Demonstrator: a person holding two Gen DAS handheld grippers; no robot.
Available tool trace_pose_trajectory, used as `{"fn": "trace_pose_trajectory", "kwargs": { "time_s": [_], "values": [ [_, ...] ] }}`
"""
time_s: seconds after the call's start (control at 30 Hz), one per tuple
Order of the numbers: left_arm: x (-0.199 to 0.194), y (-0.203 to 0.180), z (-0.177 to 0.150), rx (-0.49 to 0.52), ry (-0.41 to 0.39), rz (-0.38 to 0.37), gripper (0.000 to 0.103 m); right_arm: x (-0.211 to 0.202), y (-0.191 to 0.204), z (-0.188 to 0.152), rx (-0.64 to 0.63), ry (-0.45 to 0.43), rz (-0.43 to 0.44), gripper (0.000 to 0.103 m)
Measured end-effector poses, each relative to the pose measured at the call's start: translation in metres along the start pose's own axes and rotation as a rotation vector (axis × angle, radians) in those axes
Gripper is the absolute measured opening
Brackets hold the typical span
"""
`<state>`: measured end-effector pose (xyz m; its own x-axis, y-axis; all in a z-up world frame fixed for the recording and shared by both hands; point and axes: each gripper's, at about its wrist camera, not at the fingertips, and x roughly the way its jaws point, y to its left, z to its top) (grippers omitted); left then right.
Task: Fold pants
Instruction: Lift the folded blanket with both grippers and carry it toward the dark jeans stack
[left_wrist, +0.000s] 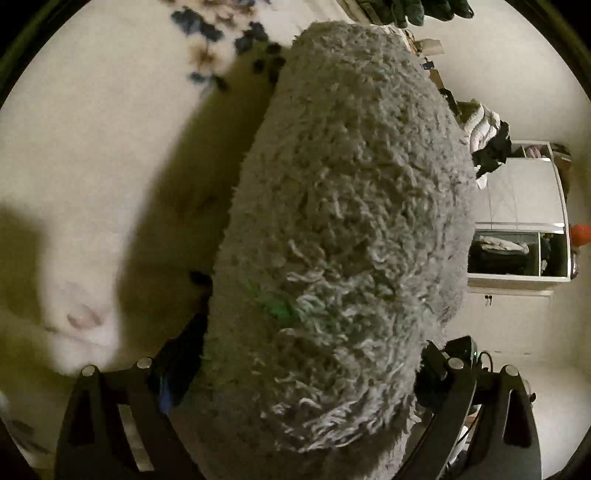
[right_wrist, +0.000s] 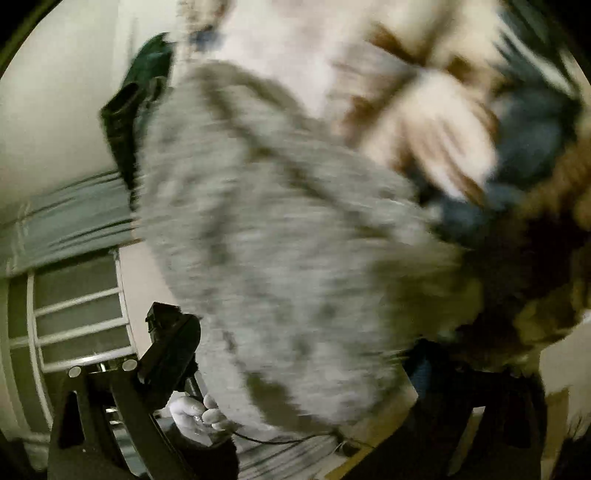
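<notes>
On the pale bedspread (left_wrist: 92, 155), the fluffy grey pants (left_wrist: 343, 221) bulge between the left hand-held gripper (left_wrist: 295, 398), grip unclear; right hand-held gripper (right_wrist: 295, 369) gapes wide: lower gently, aligning edges.

Both tool tips buried behind the fuzzy grey pants (left_wrist: 343, 236); right-wrist view motion-blurred throughout.

Both fisheye views look forward along their own black fingers (left_wrist: 110, 417), tilted downward and very close to the shaggy grey fleece pants (left_wrist: 343, 236), which fill each frame. The right wrist view, motion-blurred, shares that fleece (right_wrist: 280, 236) and the pale floral bedcover (left_wrist: 85, 133).
</notes>
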<state>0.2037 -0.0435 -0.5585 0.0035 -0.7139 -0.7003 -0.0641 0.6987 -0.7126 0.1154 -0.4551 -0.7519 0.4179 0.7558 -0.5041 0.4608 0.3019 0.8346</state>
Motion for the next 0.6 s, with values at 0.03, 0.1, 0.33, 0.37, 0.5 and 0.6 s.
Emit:
{"fn": "trace_pose_trajectory", "kwargs": {
  "time_s": [0.03,0.1,0.33,0.37,0.5,0.6],
  "values": [
    [-0.001,0.000,0.000,0.005,-0.001,-0.004,0.097,0.007,0.004,0.001,-0.018,0.017,-0.031,0.103],
    [-0.001,-0.001,0.000,0.010,-0.006,-0.020,0.095,0.024,0.005,0.006,-0.021,0.054,-0.097,0.103],
    [-0.025,-0.029,-0.006,0.079,-0.097,-0.074,0.052,0.039,0.039,0.009,-0.099,0.001,-0.088,0.048],
    [-0.029,-0.033,-0.008,0.077,-0.100,-0.084,0.051,0.039,0.044,0.006,-0.109,-0.007,-0.102,0.043],
    [-0.054,-0.058,-0.014,0.079,-0.113,-0.110,0.050,0.042,0.069,-0.006,-0.132,-0.034,-0.115,0.037],
    [-0.073,-0.078,-0.014,0.082,-0.134,-0.121,0.050,0.017,0.092,-0.014,-0.138,-0.037,-0.098,0.036]
  ]
}}
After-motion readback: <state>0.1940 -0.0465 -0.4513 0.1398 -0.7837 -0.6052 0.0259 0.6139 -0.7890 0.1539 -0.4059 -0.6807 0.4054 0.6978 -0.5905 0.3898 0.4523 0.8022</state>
